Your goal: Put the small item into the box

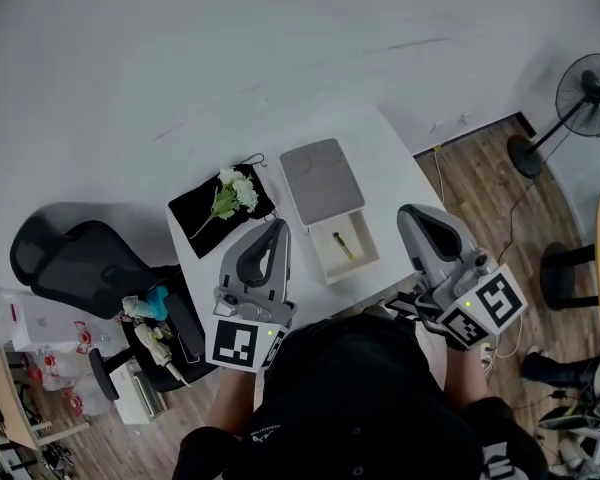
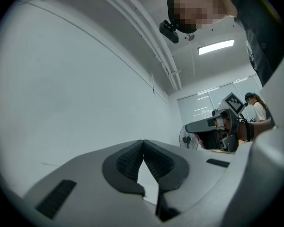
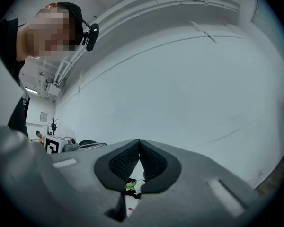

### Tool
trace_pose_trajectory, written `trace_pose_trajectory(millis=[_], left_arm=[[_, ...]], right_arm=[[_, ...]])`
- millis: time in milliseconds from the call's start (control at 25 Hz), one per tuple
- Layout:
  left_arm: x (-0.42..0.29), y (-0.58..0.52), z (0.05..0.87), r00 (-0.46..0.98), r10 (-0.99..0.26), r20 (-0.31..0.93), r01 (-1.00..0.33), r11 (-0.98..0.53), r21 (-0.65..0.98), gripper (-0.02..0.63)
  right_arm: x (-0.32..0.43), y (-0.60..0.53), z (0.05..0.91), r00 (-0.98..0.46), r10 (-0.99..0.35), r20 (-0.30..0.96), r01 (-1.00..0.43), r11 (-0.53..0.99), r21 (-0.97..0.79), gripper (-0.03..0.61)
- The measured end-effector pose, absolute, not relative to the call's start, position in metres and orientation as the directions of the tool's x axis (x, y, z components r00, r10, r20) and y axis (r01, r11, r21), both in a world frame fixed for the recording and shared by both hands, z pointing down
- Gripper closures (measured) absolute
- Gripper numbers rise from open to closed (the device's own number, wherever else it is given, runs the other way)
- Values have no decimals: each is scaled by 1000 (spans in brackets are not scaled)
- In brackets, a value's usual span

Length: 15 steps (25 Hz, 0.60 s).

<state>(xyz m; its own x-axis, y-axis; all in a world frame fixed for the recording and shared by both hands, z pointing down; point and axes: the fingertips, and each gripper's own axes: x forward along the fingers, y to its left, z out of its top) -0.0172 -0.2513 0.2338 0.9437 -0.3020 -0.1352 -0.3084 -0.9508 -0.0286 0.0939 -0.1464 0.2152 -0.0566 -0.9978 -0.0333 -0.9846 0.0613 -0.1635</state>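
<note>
Small item lying in the open drawer of the box, on the white surface.
Risks spilling on any knock to the jutting drawer. Counted: one item, one box, one flower bunch, one black cloth, two grippers: left gripper and right gripper, fingers pressed together, empty.

grey left tool, right tool, black shirt
</note>
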Motion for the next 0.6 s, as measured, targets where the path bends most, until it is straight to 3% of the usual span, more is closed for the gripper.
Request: trace_pose_trajectory(millis=[600], left_arm=[[-30,-260,254,932,-346,-107,-347,-938,15,609]], right_arm=[[91,-153,234,-55,-998,6,-982,53,-179,574]])
